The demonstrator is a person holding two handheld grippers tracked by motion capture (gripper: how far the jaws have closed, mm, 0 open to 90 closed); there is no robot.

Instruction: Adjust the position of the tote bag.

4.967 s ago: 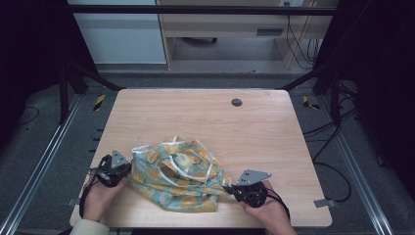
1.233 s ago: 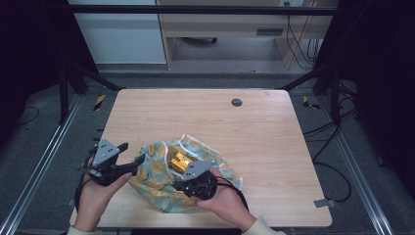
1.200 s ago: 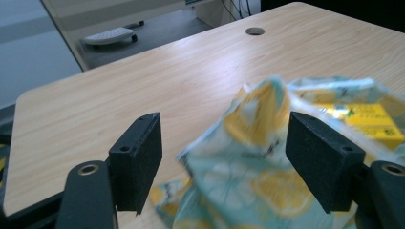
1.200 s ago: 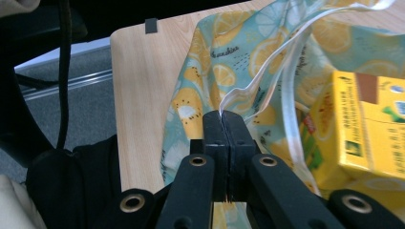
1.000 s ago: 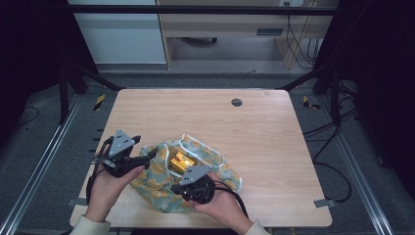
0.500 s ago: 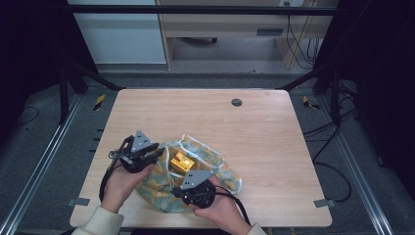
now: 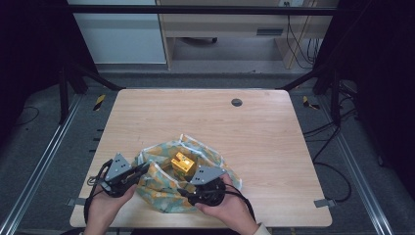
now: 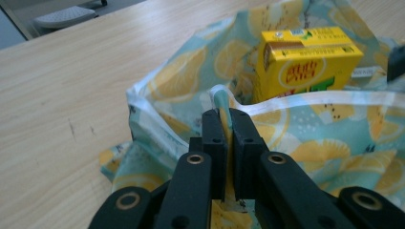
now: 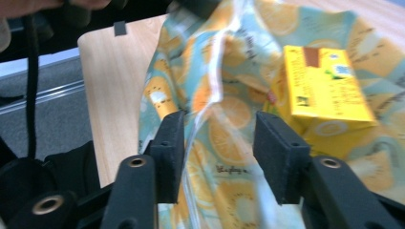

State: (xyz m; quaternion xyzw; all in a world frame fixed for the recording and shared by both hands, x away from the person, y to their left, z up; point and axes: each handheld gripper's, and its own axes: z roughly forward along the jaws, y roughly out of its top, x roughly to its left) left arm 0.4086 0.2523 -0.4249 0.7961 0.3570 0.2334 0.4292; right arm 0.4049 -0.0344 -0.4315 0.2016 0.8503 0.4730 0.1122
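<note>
Jaws of left gripper (image 8: 228, 125) just closed, clamped on bag (image 8: 305, 124) rim; right gripper (image 9: 218, 143) jaws just opened, fabric between.

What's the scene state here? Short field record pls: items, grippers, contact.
surface: wooden table
bag: lemon-print cloth bag, mouth open, near the table's front edge
contents: yellow carton upright inside the bag
left gripper: jaws have just closed, pinching the bag's white-trimmed rim
right gripper: jaws have just opened, bag cloth between them, pads not pressing
other: dark round grommet at the far side of the table

bare table (image 7: 205, 112) beyond bag (image 7: 161, 193)
</note>
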